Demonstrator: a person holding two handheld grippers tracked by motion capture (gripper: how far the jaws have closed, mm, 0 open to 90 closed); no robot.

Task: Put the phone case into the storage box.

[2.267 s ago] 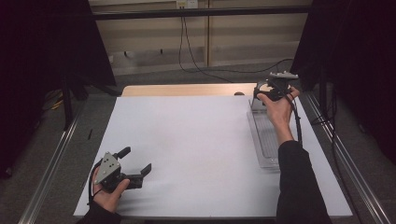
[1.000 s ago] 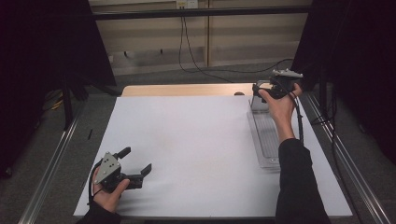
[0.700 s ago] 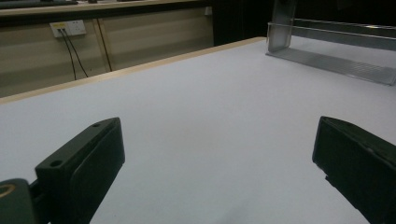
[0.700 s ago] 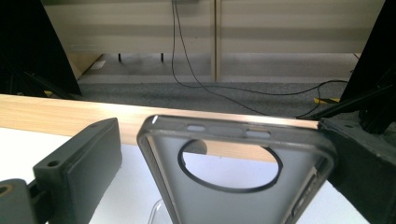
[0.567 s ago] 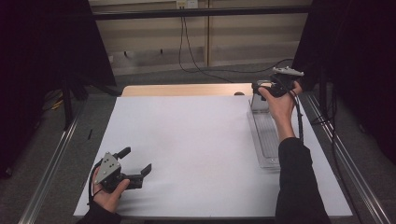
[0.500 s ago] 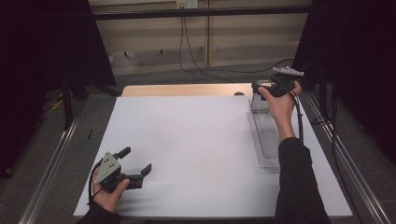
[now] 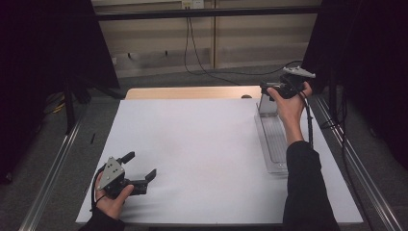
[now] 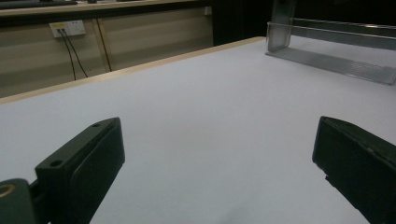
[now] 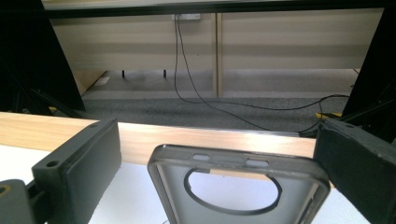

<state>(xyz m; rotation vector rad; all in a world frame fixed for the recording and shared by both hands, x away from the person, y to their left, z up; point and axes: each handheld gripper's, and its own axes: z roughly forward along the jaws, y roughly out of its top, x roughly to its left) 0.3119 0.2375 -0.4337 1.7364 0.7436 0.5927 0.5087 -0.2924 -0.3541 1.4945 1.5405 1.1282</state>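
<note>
Phone case [image 9: 238, 186] upright, long axis vertical, camera ring uppermost

A long tray [image 7: 272, 142] lies on the desk [image 7: 202, 144] near its right edge and runs from near to far. At the far end of the tray a phone case [image 9: 236, 193] stands upright. The right tool [image 7: 269, 91] is just above this far end, and the case is between its jaws without touching them. The left tool [image 7: 142, 169] rests on the desk at the near left corner, well apart from the tray.
</note>
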